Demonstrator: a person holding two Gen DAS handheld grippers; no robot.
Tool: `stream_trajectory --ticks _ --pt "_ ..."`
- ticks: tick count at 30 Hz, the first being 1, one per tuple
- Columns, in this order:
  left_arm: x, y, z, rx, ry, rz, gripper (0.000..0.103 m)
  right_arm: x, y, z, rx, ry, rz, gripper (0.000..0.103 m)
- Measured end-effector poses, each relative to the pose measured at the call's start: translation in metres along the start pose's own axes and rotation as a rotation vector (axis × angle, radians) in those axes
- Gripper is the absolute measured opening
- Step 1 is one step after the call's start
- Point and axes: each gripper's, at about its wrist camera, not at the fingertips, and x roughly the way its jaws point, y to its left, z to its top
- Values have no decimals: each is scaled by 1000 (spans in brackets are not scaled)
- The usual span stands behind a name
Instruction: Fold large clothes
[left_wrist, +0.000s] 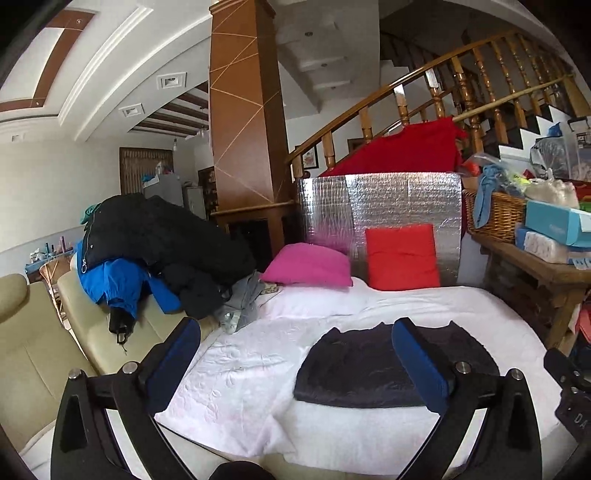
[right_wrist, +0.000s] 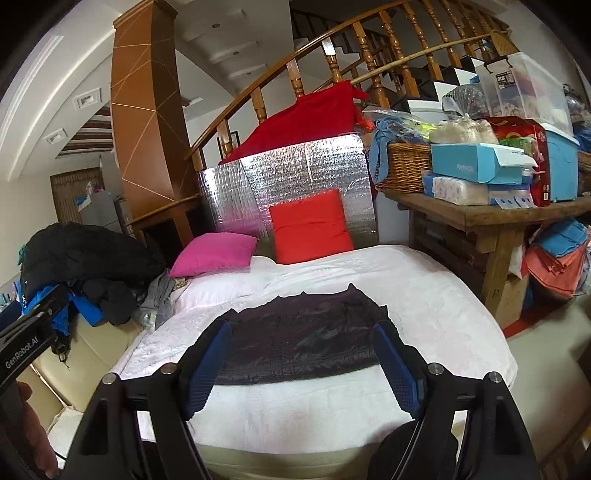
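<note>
A dark folded garment lies flat on the white quilted bedspread; the right wrist view shows the same dark folded garment in the middle of the bedspread. My left gripper hangs above and in front of it, open wide, with nothing between its blue pads. Over the garment's near edge my right gripper also stands open and holds nothing. Neither touches the cloth.
A heap of black and blue coats lies on the cream sofa at the left. A pink cushion and a red cushion lean against a silver foil panel. A cluttered wooden table stands at the right.
</note>
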Motion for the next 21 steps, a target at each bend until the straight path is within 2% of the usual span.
stream_trajectory --ticks 10,21 --pt "-24 11 2 -31 -47 7 103 -20 8 1 -26 -20 -14 82" --pt "-22 19 -3 -36 -38 14 103 -16 16 -1 -42 -4 -11 82"
